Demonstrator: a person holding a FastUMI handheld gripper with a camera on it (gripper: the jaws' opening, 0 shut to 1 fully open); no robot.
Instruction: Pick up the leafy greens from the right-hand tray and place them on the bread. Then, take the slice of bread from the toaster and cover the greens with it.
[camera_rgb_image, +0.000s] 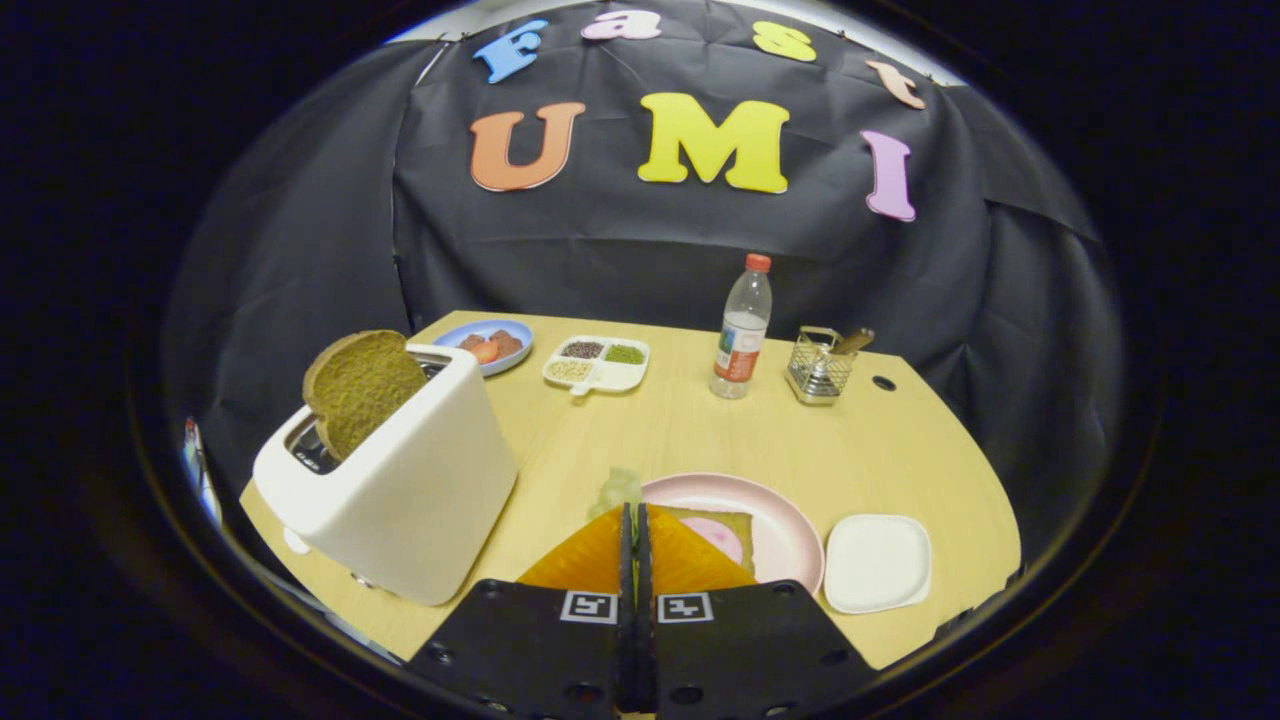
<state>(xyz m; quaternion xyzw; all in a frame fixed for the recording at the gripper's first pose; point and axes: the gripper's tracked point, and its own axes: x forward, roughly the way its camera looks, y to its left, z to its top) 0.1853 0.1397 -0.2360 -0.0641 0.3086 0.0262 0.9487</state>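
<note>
While tongs (634, 515) pinch leafy greens (618, 490) at pink plate (790, 530) rim, toaster (400, 490) close beside, bare table (700, 430) beyond.

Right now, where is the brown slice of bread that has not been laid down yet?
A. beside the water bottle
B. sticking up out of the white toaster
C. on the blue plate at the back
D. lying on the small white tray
B: the brown bread slice stands up out of the slot of the white toaster, left of the fingers, which are closed on a leafy green.
</note>
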